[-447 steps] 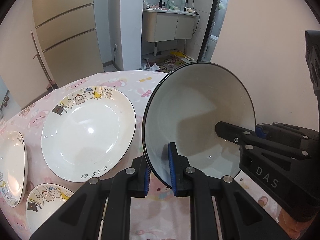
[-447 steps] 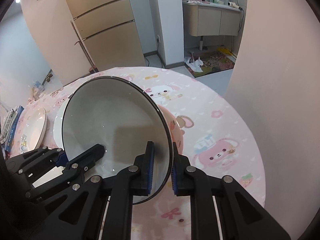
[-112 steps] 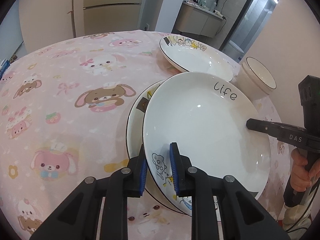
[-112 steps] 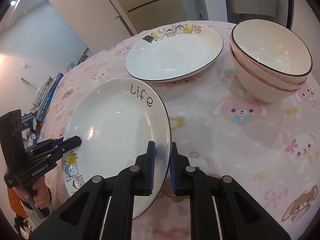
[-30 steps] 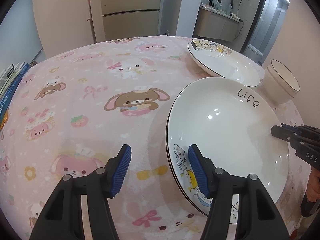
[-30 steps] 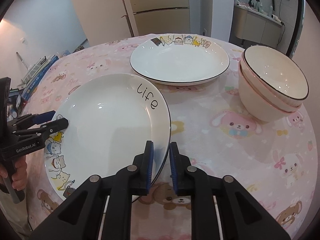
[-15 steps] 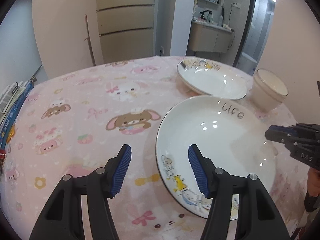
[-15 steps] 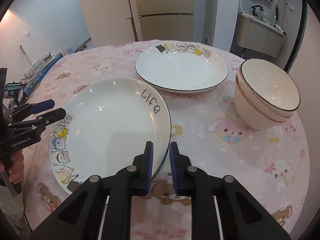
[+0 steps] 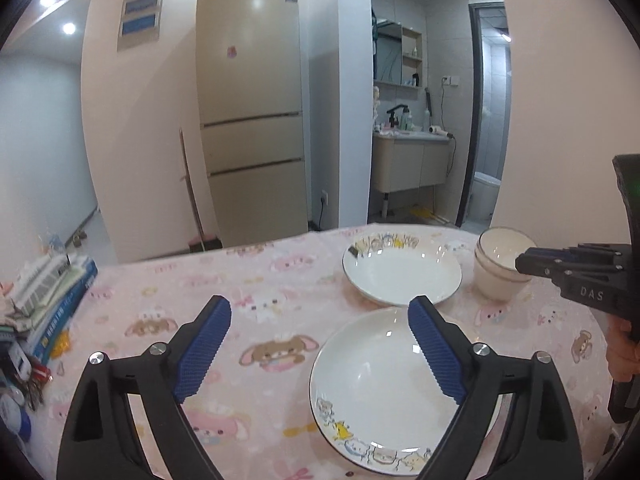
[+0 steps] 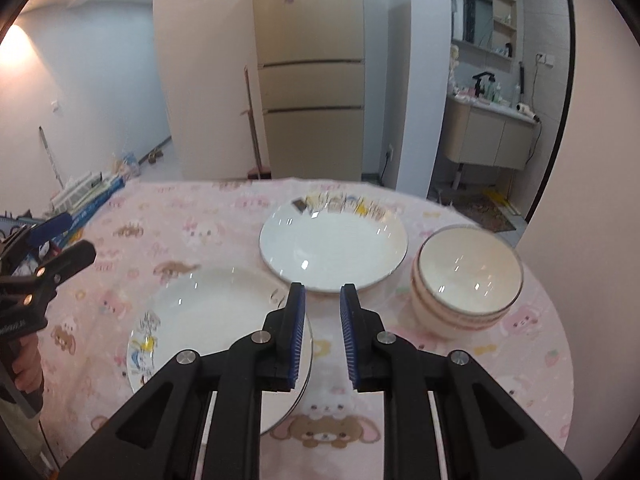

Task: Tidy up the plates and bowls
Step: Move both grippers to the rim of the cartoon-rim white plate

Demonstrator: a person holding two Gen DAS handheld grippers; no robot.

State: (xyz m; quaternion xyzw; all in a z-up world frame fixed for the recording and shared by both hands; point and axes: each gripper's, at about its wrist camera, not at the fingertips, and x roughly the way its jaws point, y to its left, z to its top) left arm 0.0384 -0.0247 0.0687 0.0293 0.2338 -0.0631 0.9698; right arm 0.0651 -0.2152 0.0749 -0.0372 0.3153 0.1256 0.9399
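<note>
Tools above plates: L tool [image 9: 318,342] opening wide, empty; R tool [image 10: 322,334] slightly apart, empty.

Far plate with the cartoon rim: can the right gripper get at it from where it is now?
Probably yes. The right gripper holds nothing, and the far plate lies just past its tips. The stacked bowls stand apart to one side, the near plates to the other. Its jaws stand narrowly parted and may need widening.

Bare tablecloth [image 9: 168,292] left of plates [image 9: 380,380]
</note>
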